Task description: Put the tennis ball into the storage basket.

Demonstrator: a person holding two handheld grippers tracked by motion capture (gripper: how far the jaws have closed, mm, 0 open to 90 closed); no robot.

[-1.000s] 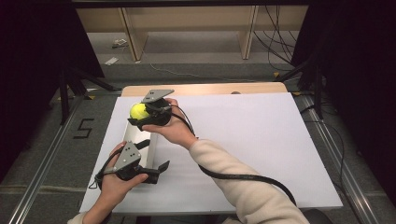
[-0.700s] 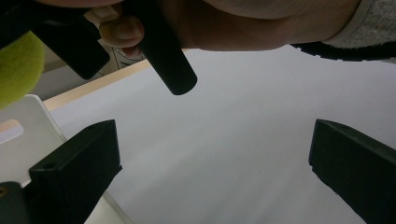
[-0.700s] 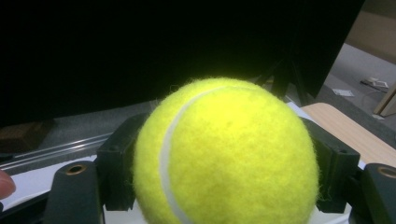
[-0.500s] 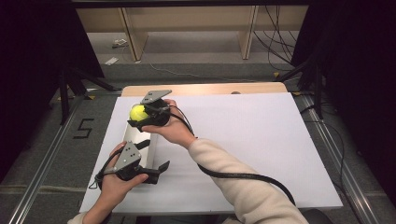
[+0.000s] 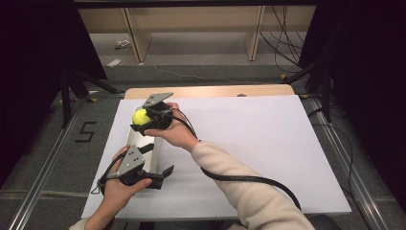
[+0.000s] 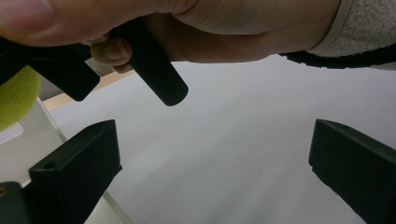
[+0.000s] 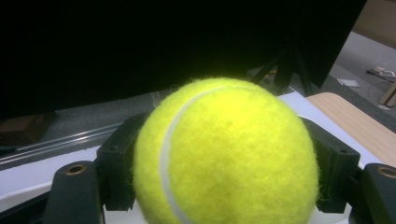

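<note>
From above, the right gripper (image 5: pixel 143 117) is lifted over the far left part of the white board (image 5: pixel 268 143), its jaws closed on a yellow-green tennis ball (image 5: pixel 140 116). Below it lies a pale oblong tray (image 5: pixel 136 140), or something like one; the high view is too small to be sure. Nearer the person, the left gripper (image 5: pixel 160 173) rests low by the tray's near end, jaws spread wide and holding nothing. A cream sleeve (image 5: pixel 239 187) crosses the board, and a black cable (image 5: pixel 249 179) trails from the right gripper. Beyond the board a strip of wooden tabletop (image 5: pixel 210 91) shows, then grey floor with a "5" (image 5: pixel 86 132) marked on it, a wooden frame and dark curtains on both sides.

Looking along the left gripper's own jaws, they stand far apart over bare white board. Overhead is the right hand (image 6: pixel 224 28), and at the left edge a sliver of the ball (image 6: pixel 14 95) hangs above the tray's pale wall (image 6: pixel 32 140).

Close up in the right gripper view, the ball (image 7: pixel 224 154) is fuzzy, bright yellow with a curved white seam, clamped by a black jaw on each side. Behind it are dark curtain and a corner of wood.
</note>
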